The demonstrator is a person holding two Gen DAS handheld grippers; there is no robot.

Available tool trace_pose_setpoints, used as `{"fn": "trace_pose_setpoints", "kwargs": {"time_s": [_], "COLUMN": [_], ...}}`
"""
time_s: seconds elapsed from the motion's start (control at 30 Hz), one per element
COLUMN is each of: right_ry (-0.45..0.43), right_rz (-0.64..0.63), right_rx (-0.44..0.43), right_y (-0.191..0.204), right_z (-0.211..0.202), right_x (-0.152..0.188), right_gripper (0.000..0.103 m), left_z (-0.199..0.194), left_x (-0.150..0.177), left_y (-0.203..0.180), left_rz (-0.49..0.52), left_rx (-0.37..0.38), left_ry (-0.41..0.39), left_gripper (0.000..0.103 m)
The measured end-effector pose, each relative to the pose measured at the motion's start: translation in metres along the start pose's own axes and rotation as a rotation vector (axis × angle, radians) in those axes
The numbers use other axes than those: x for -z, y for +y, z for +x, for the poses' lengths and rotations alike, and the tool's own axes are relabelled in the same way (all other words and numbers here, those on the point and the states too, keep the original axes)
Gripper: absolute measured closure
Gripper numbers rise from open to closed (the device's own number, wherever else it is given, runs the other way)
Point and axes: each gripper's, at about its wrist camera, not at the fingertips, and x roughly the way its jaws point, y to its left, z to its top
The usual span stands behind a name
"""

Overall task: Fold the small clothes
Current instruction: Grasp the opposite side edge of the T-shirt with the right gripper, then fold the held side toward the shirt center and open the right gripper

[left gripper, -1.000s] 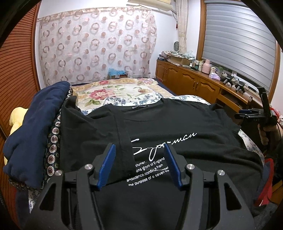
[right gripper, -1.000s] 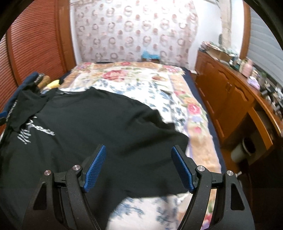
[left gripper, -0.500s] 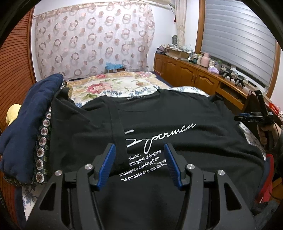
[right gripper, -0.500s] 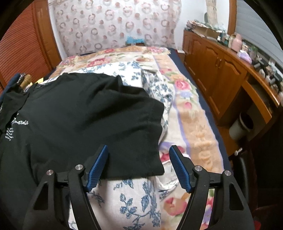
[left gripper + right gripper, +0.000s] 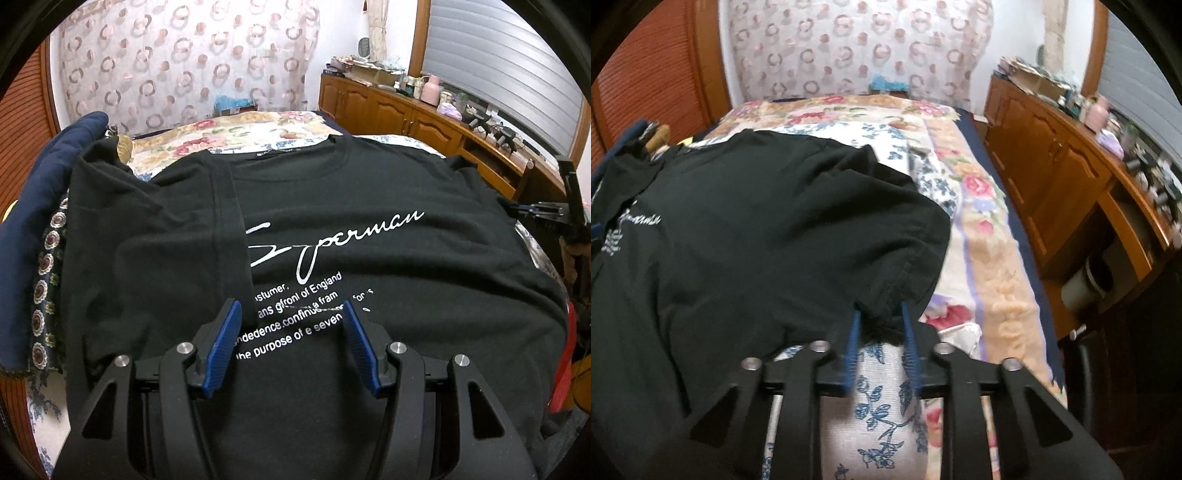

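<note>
A black T-shirt (image 5: 369,192) with white script print lies spread face up on the bed; its left sleeve is folded over the chest. My left gripper (image 5: 290,317) is open and empty, hovering just above the printed text. In the right wrist view the T-shirt (image 5: 757,236) fills the left side, and my right gripper (image 5: 881,321) has its blue pads nearly closed around the hem of the right sleeve (image 5: 897,280). The frame is blurred there. The right gripper also shows in the left wrist view (image 5: 550,212) at the shirt's right edge.
A navy garment (image 5: 40,192) and a patterned cloth (image 5: 46,280) are piled at the left. The floral bedspread (image 5: 990,266) extends beyond the shirt. A wooden cabinet (image 5: 1071,158) with clutter runs along the right; a patterned curtain (image 5: 184,62) hangs behind.
My right gripper moved forward to the sleeve hem and closed from wide open to a narrow gap around it. My left gripper stayed open and shifted slightly over the print.
</note>
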Motion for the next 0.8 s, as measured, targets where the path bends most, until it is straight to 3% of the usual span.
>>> {"fn": "trace_pose_setpoints", "kwargs": {"time_s": [0.23,0.47,0.63,0.8], "right_ry": [-0.125,-0.214,-0.185,-0.092], "right_rz": [-0.015,-0.086,-0.149,-0.206], "right_rx": [-0.024,-0.153,-0.248,-0.298], "right_y": [0.016,0.066,0.108,0.142], "right_z": [-0.026,-0.05,-0.044,-0.018], "right_x": [-0.019,-0.043,-0.04,-0.02], "right_gripper": [0.095,0.095,0.095,0.095], "left_z": [-0.009,-0.026,-0.037,-0.045], "left_x": [-0.001,-0.007,-0.01,-0.013], "left_y": [-0.001,0.001,0.0,-0.001], "left_rz": [-0.009,-0.019,-0.016,-0.015], "left_rx": [0.005,-0.004,-0.007,-0.006], "left_ry": [-0.029,-0.085,-0.113,-0.136], "left_gripper": [0.047,0.047,0.047,0.047]}}
